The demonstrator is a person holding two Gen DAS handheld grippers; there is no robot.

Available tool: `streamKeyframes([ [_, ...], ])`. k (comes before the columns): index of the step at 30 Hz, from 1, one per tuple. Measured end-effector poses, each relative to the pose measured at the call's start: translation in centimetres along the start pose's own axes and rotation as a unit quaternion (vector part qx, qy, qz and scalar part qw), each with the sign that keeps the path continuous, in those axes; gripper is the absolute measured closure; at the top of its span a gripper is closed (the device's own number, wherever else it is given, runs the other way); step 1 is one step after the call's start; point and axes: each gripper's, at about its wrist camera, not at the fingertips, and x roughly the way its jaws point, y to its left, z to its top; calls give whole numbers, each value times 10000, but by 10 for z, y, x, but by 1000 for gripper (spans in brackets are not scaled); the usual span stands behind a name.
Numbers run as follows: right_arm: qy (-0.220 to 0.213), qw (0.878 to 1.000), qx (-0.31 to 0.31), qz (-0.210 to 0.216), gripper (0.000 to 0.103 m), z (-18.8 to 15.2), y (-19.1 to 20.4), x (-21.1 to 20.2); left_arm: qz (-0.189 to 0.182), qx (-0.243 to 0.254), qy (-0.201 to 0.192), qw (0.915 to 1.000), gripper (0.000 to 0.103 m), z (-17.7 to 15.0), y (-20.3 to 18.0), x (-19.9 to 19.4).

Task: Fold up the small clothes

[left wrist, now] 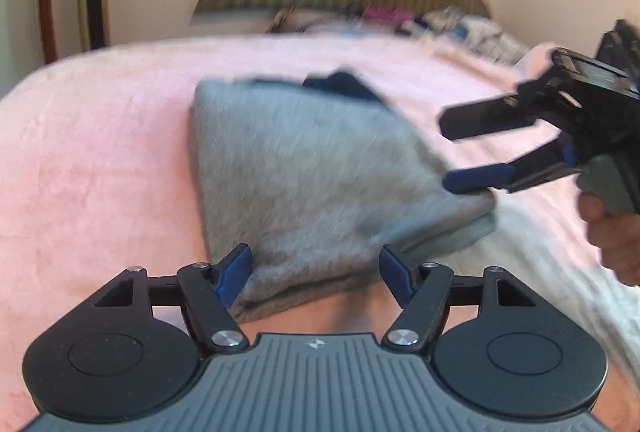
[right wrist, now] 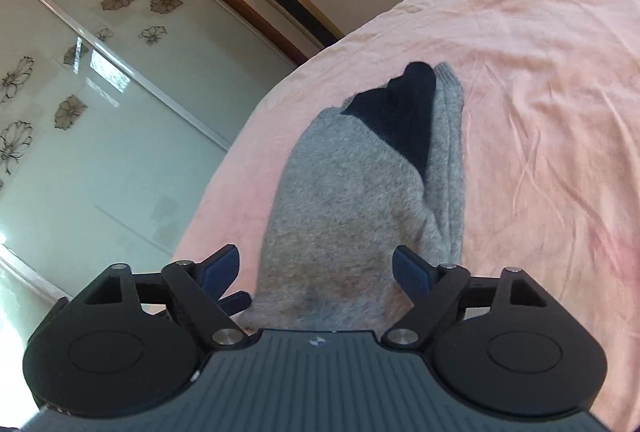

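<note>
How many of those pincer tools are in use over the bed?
2. The left hand-held gripper sits at the near edge of the grey garment; the right hand-held gripper hovers by its right corner.

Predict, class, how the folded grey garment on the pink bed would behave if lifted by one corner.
The grey garment looks like soft, fuzzy knit, so it would probably droop and unfold rather than hold its shape. Its stacked layers seem loose, so they may slide apart. Pushed across the pink bedspread, it would likely bunch up, not glide.

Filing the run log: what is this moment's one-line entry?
item: folded grey knit garment with dark navy part | surface: pink bedsheet | left gripper: open | right gripper: open, empty
</note>
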Motion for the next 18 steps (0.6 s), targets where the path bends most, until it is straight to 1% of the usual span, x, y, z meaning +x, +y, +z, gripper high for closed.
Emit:
streamKeyframes([
  [1, 186, 9998, 66, -45, 13, -4, -6, 7, 79, 97, -127, 9998, 33, -3, -1, 0],
  [2, 296, 9995, 61, -113, 17, -8, -13, 13, 95, 129, -84, 9998, 33, -2, -2, -1],
  [3, 199, 9998, 26, -91, 24, -10, -15, 10, 88, 80, -74, 9999, 33, 0, -2, -8],
  [4, 215, 9996, 130, -109, 24, -8, -14, 5, 13, -30, -155, 9999, 33, 2, 1, -17],
  [5, 189, 9995, 215, -129, 23, -6, -11, -3, -58, -194, -308, 9993, 33, 3, 7, -27],
  [6, 71, 9998, 172, -90, 22, -5, -8, -13, -44, -368, -384, 9986, 32, 4, 13, -32],
  [7, -42, 9999, 91, -97, 17, -4, -7, -24, 23, -665, -379, 9971, 31, 5, 23, -35],
  [8, -103, 9997, 76, -191, 15, -4, -8, -32, 8, -1072, -297, 9938, 31, 6, 36, -33],
  [9, -105, 9993, 119, -342, 14, -3, -13, -36, -122, -1587, -143, 9871, 31, 5, 51, -27],
  [10, -35, 9988, 167, -450, 16, -3, -20, -37, -309, -2160, 70, 9759, 31, 3, 67, -18],
  [11, 67, 9981, 245, -562, 17, -5, -26, -34, -538, -2630, 207, 9631, 32, 1, 78, -10],
  [12, 193, 9971, 316, -671, 20, -7, -31, -29, -683, -2858, 92, 9558, 32, -1, 84, -8],
  [13, 305, 9964, 352, -702, 26, -9, -35, -22, -822, -2986, 156, 9507, 32, 1, 86, -3],
  [14, 268, 9971, 323, -636, 27, -11, -35, -19, -911, -3098, 197, 9462, 33, 3, 87, 1],
  [15, 314, 9970, 390, -585, 33, -12, -35, -14, -955, -3151, 232, 9440, 38, 6, 86, 5],
  [16, 372, 9967, 444, -568, 47, -11, -34, -9, -979, -3147, 347, 9435, 64, 8, 84, 10],
  [17, 490, 9960, 451, -591, 55, -12, -34, -2, -963, -3119, 502, 9439, 83, 9, 82, 15],
  [18, 584, 9955, 357, -649, 72, -12, -32, 4, -937, -3069, 534, 9456, 84, 10, 80, 14],
])
